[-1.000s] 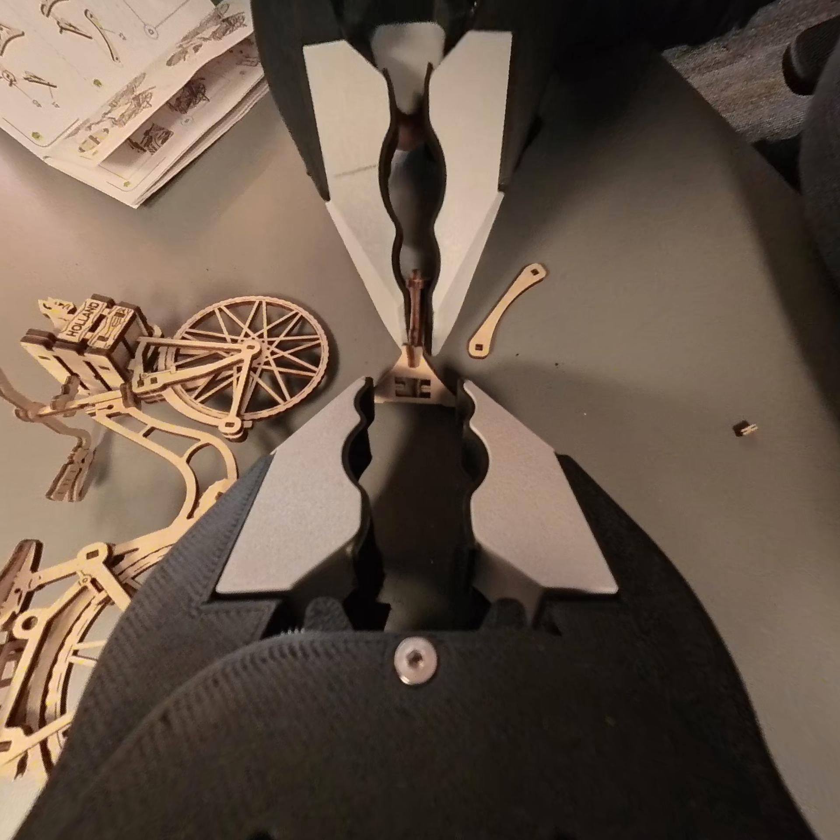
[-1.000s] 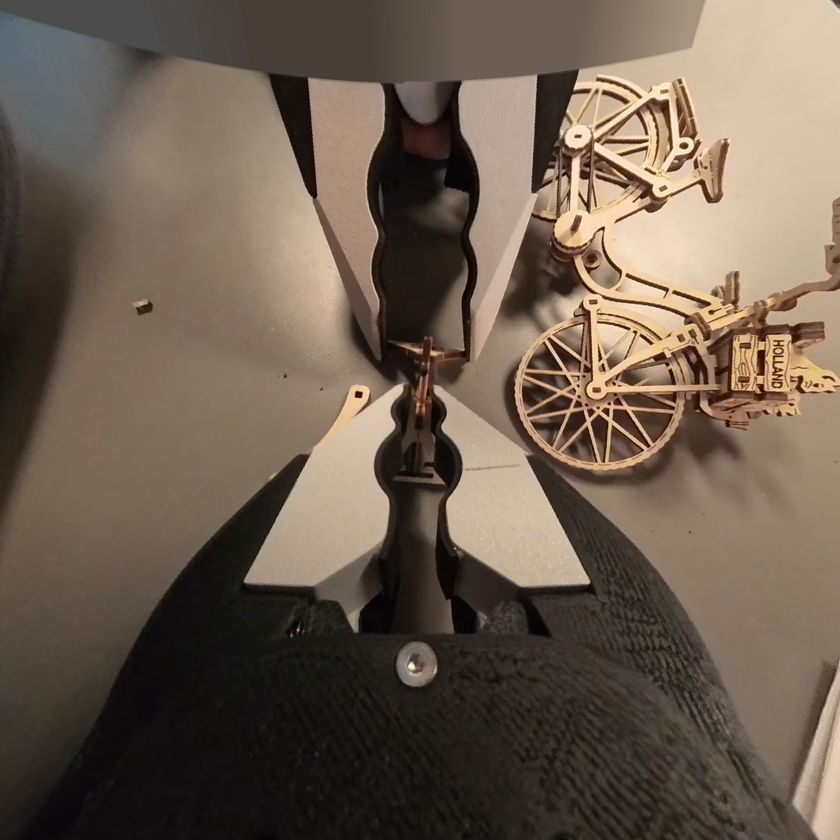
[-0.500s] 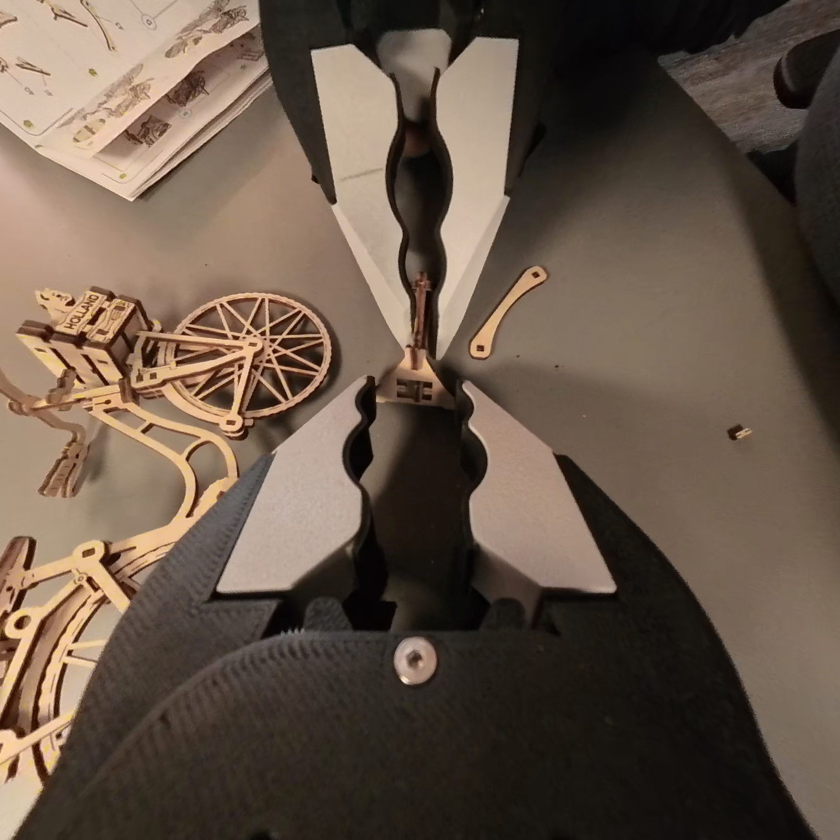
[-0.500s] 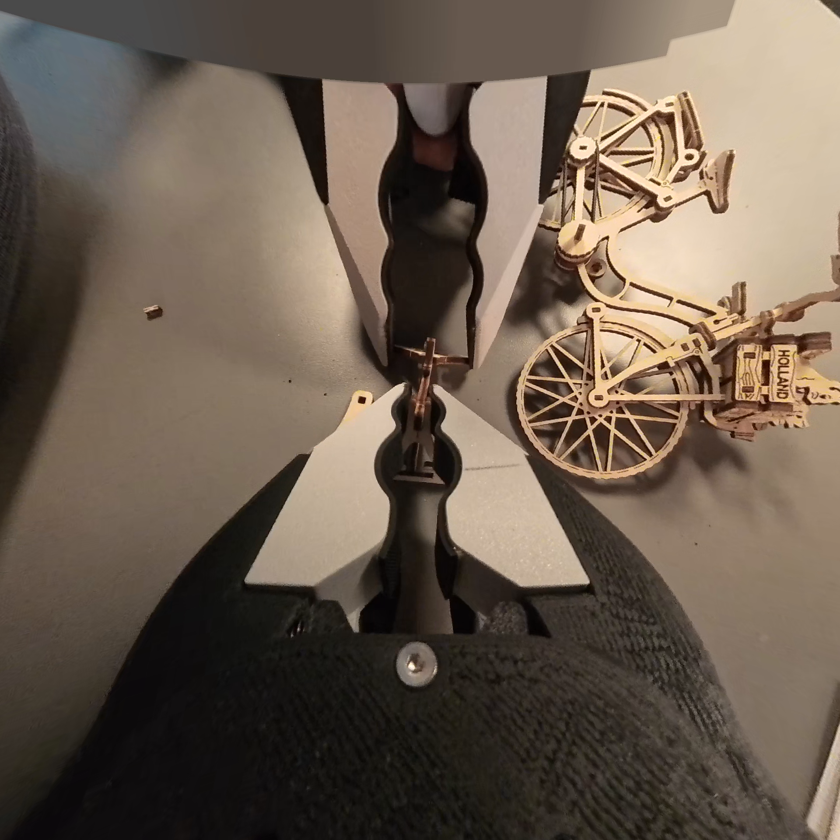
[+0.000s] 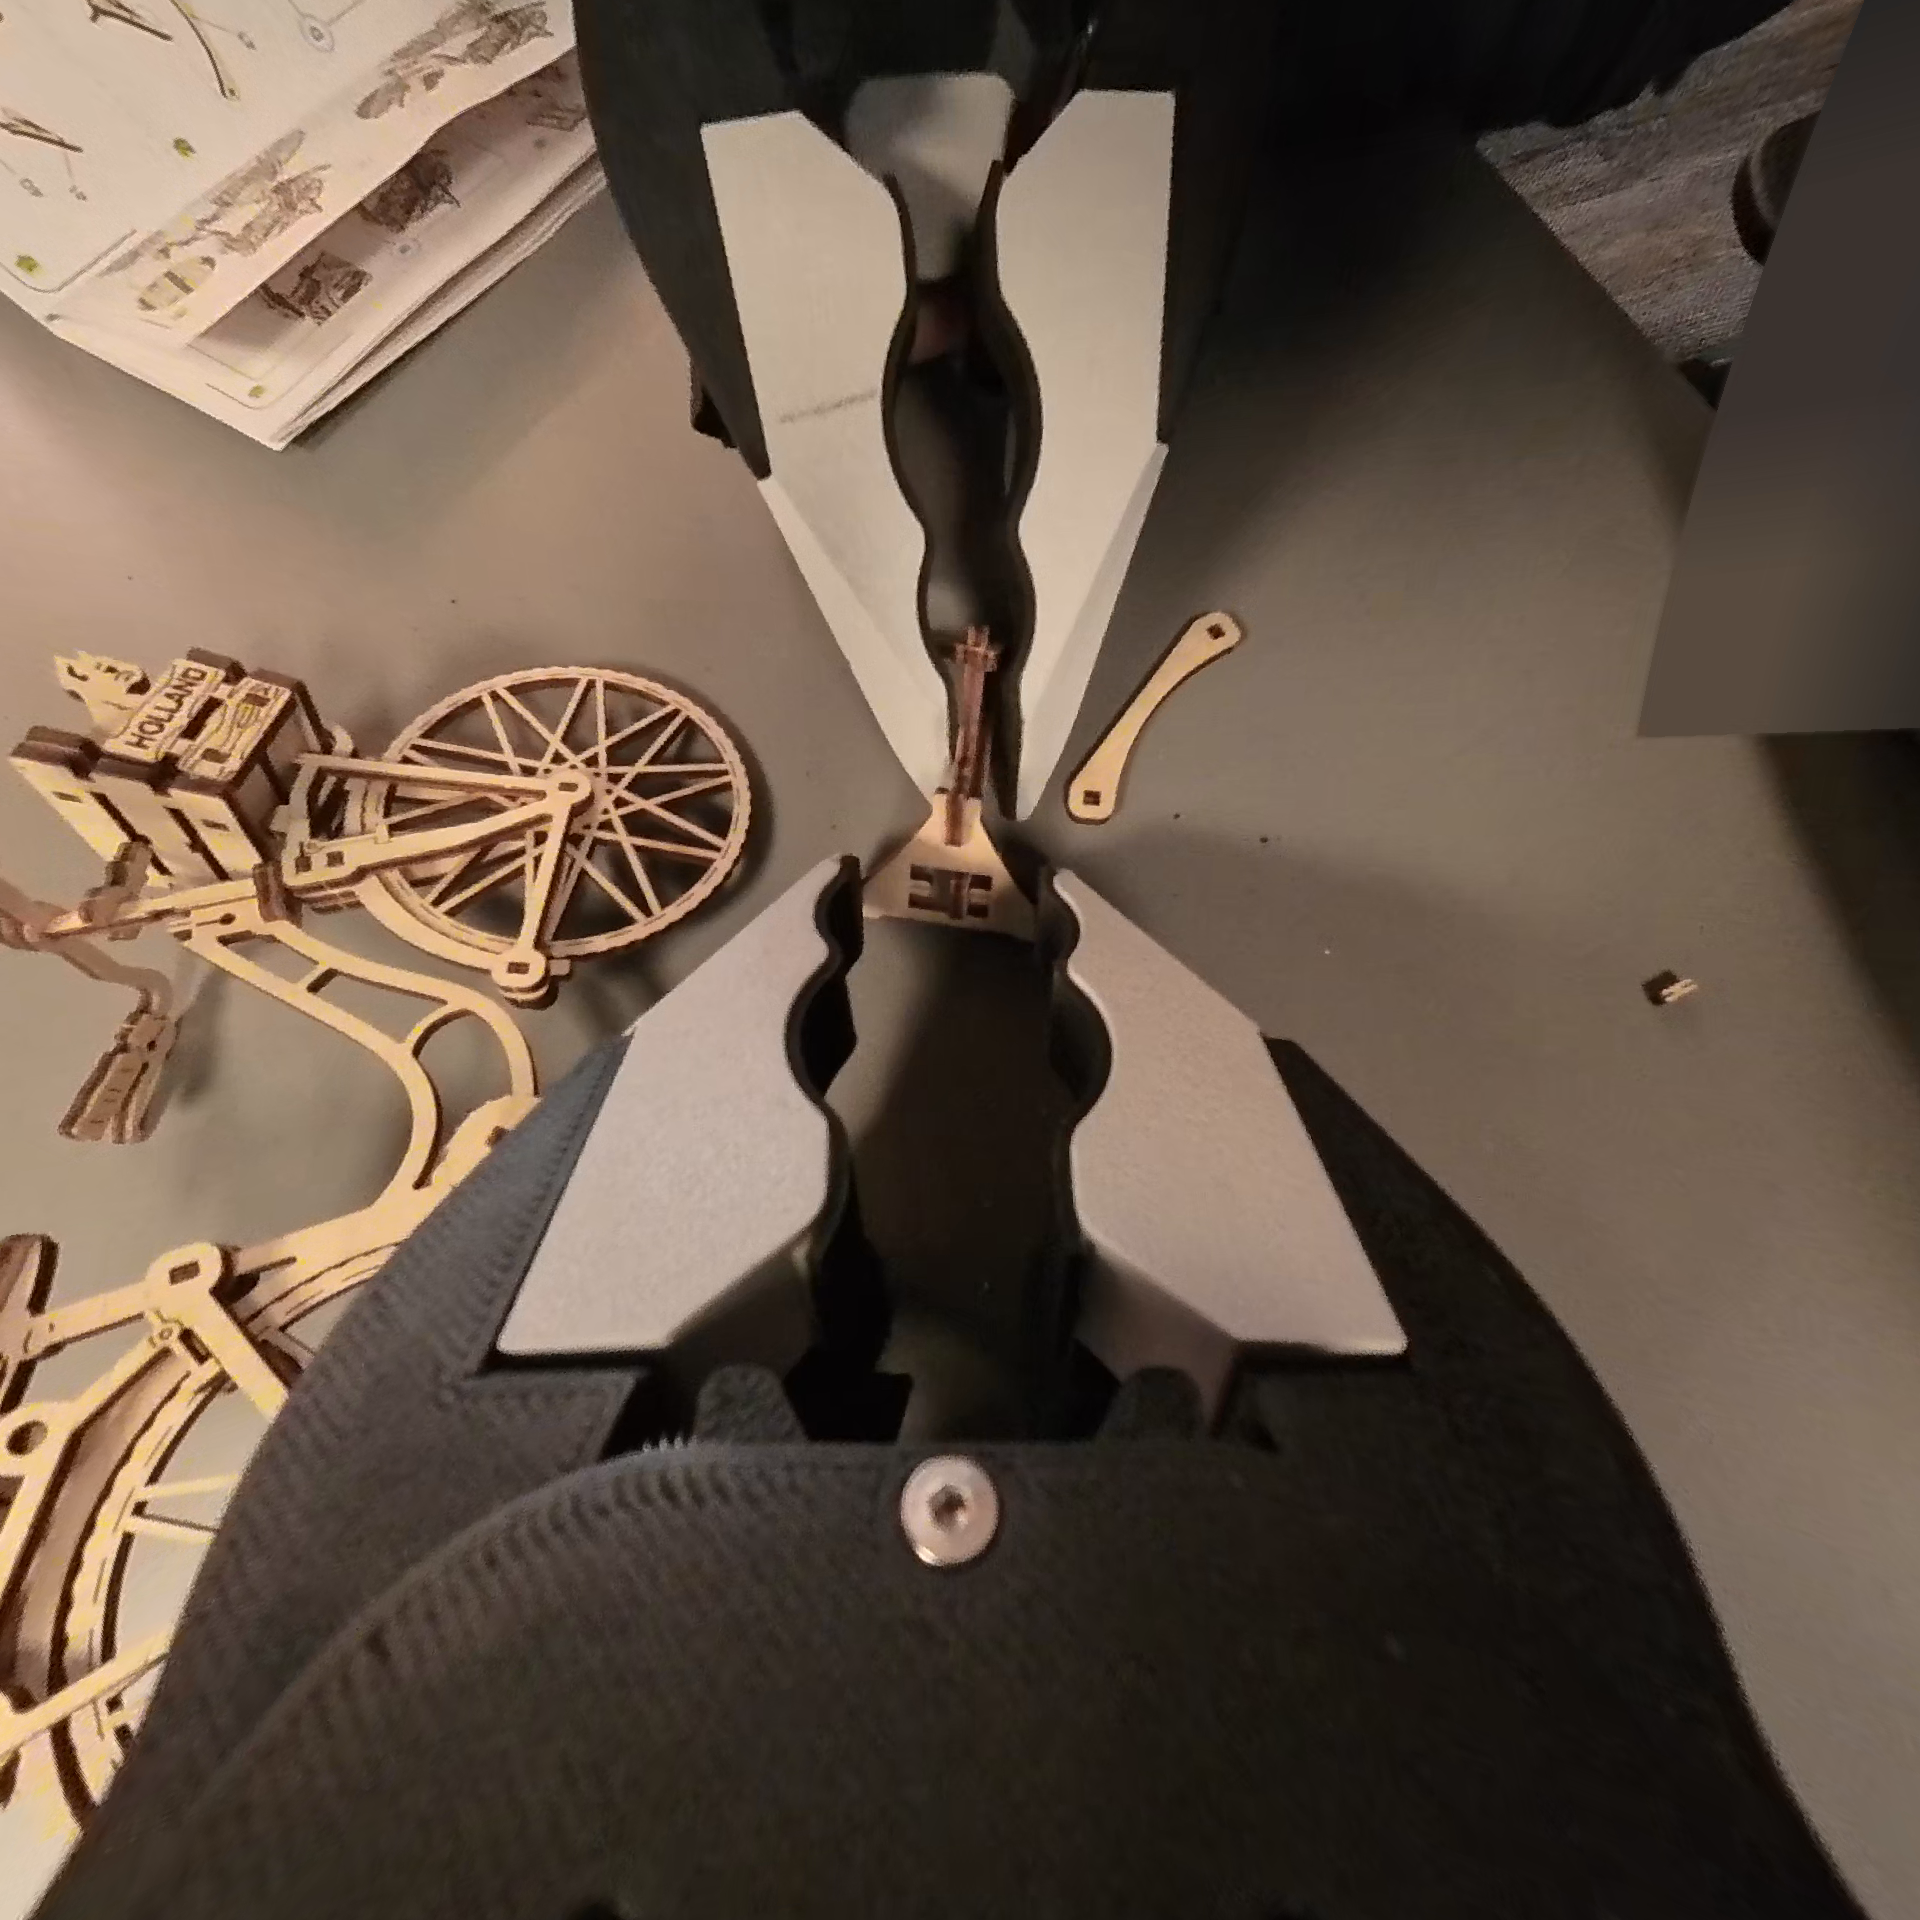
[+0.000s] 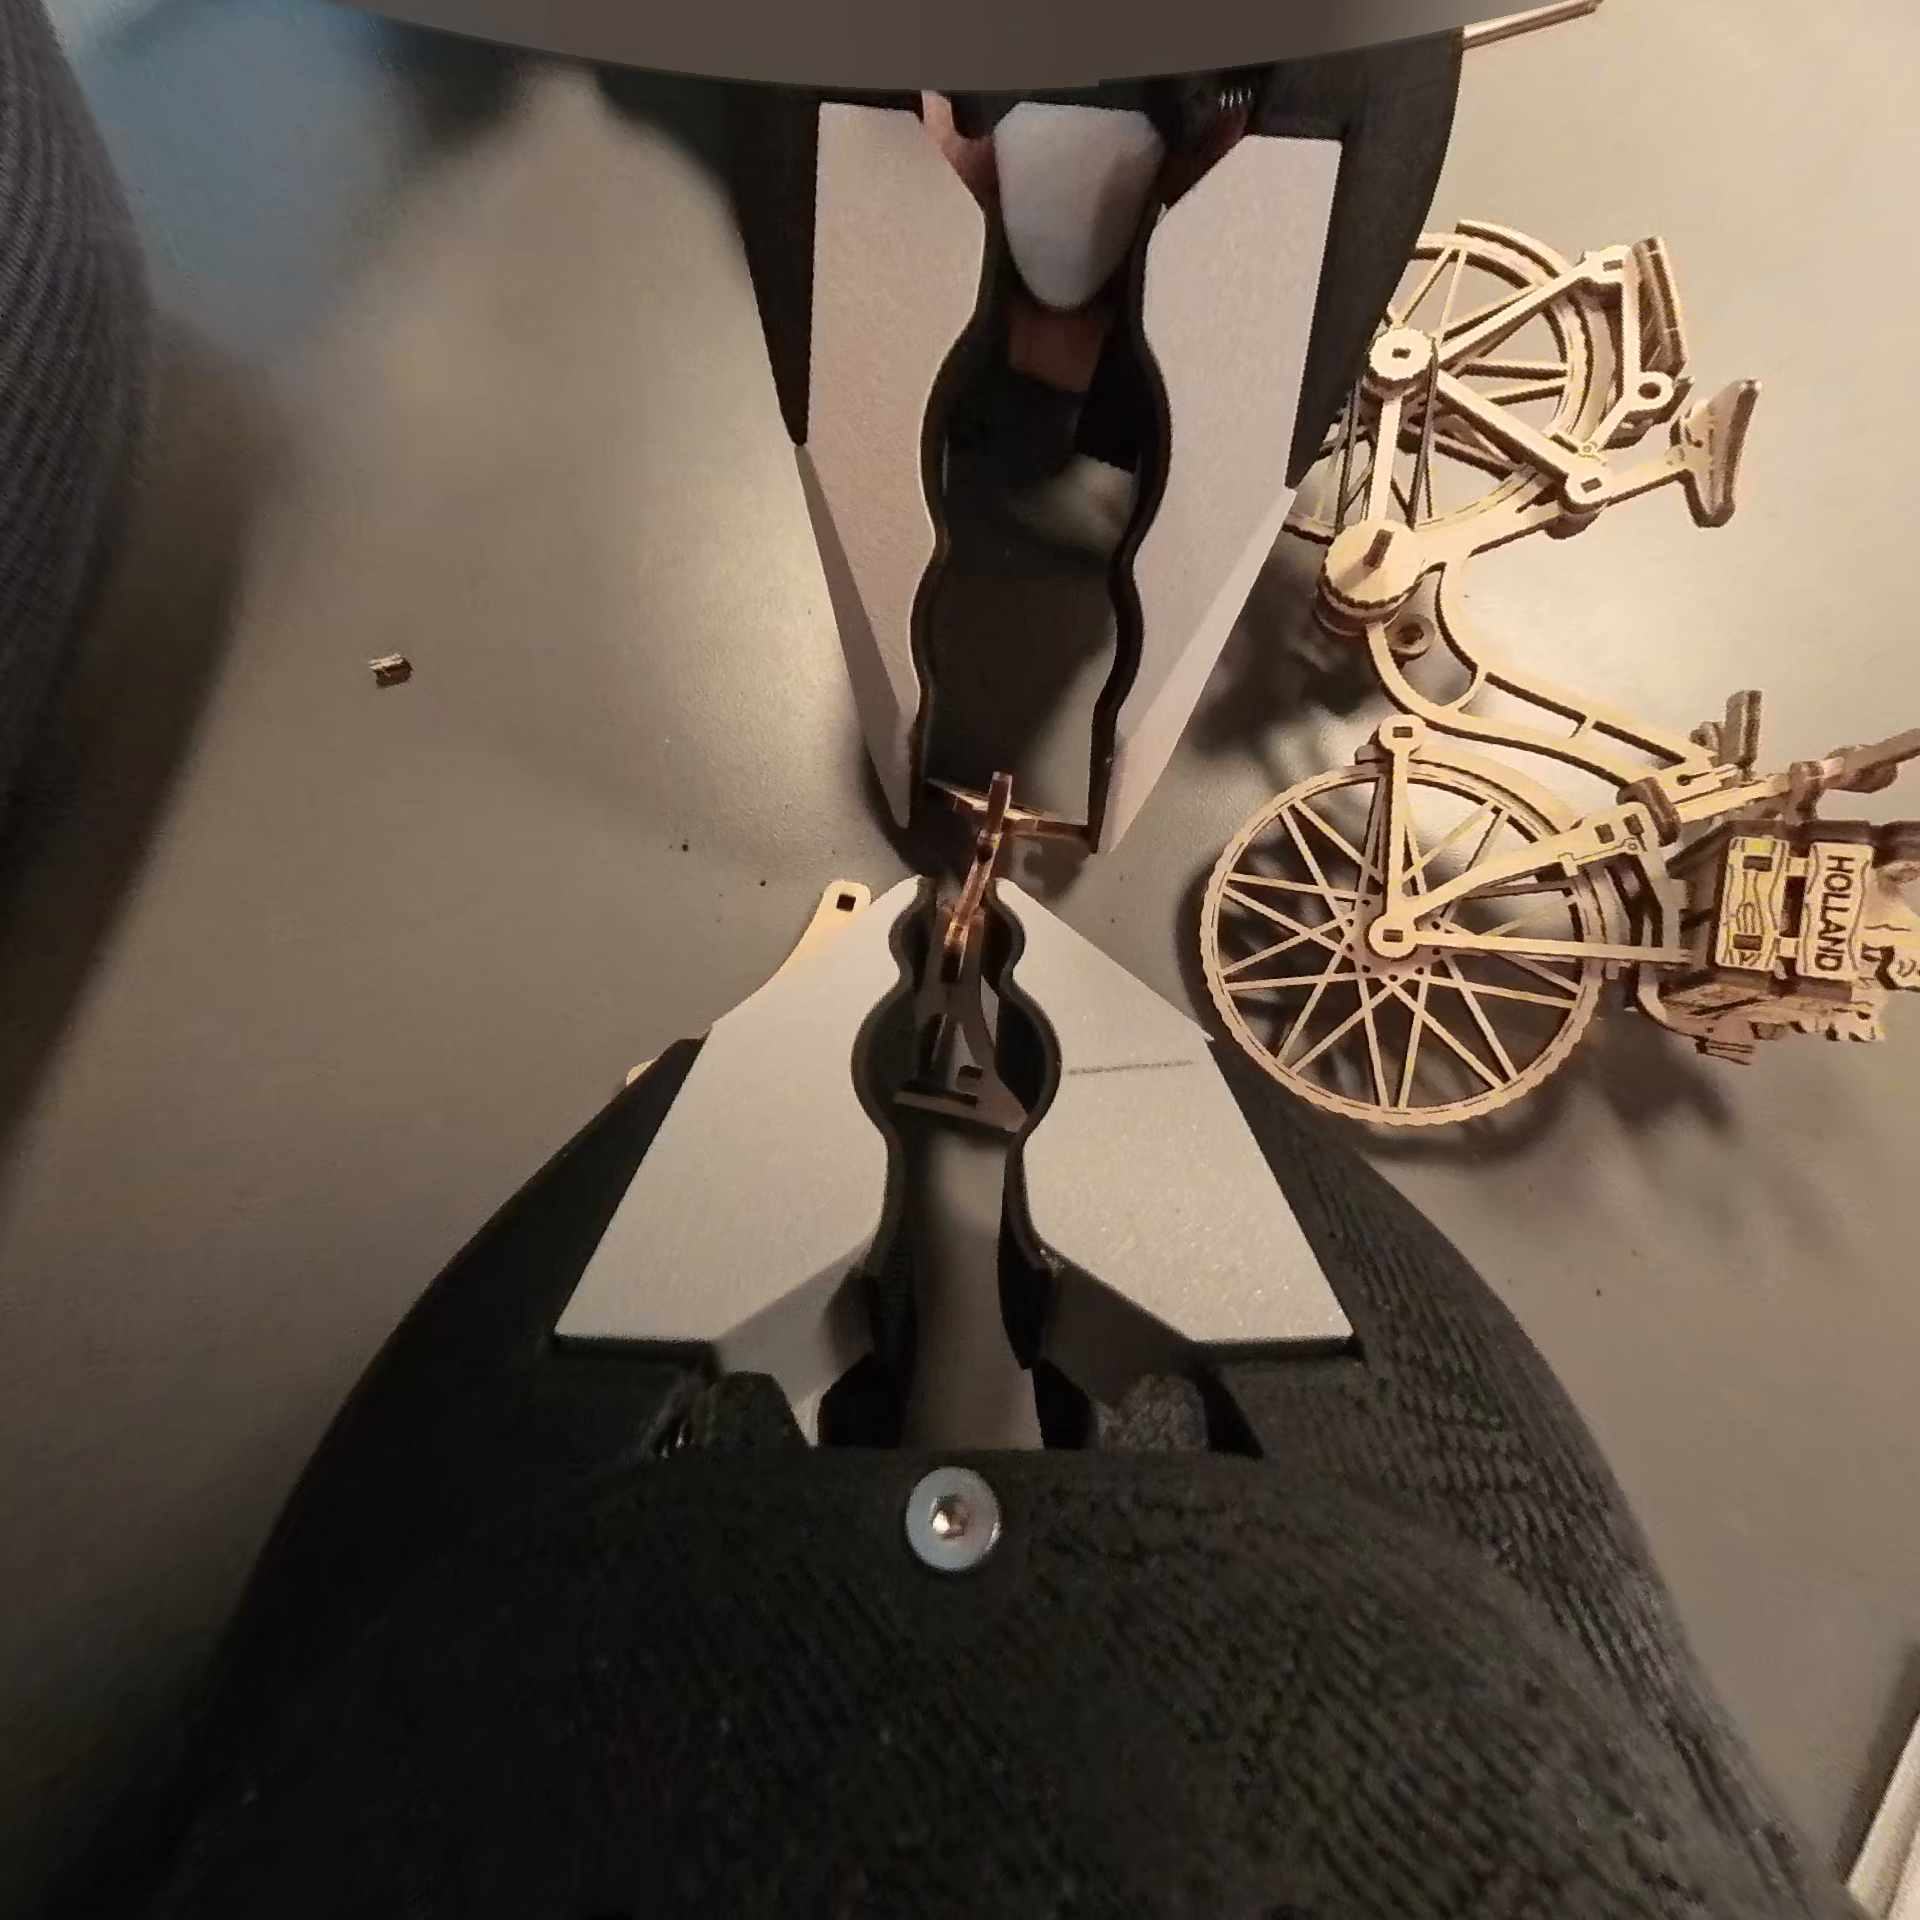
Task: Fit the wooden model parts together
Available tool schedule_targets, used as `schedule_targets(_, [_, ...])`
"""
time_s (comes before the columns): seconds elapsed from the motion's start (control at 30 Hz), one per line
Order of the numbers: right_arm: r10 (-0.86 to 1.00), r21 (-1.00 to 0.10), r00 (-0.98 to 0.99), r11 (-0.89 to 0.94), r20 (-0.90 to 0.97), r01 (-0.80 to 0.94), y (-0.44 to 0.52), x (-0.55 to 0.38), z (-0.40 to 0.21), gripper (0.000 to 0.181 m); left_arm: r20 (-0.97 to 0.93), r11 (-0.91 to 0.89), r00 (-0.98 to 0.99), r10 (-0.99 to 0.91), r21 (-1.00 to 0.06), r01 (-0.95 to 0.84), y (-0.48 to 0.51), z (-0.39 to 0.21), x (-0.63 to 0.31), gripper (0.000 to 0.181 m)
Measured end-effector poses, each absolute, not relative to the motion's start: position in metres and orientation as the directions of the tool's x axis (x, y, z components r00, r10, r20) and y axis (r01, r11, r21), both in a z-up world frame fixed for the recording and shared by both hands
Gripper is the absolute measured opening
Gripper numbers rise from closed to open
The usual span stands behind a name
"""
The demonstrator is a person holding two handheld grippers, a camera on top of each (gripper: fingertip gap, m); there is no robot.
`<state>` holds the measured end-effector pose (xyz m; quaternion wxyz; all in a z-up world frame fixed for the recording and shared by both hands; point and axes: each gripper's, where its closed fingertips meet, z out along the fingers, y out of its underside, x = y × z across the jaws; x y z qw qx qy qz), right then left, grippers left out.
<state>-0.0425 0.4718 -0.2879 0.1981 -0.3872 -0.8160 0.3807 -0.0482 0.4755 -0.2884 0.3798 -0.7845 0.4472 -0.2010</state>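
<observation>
Left hand-held gripper (image 5: 951,883) clamps flat part (image 5: 948,881); right hand-held gripper (image 6: 966,914) clamps upright part (image 6: 961,997), tips meeting.

Wooden bicycle model (image 5: 312,935) runs off the left edge; curved strut (image 6: 831,914) half hidden behind the right gripper (image 6: 961,894)

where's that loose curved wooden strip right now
In the left wrist view the curved wooden strip lies flat on the grey table, just right of the far gripper's fingertips, across from the bicycle model.
</observation>
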Motion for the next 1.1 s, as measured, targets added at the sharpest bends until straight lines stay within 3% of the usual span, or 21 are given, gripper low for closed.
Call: schedule_targets(1.1, [0.761,-0.751,-0.624,0.514,0.176,0.414,0.4757,-0.0471,-0.2901,0.002,-0.026,-0.311,0.523,-0.852,-0.778,-0.546,0.4761,-0.2879,-0.0487,0.031])
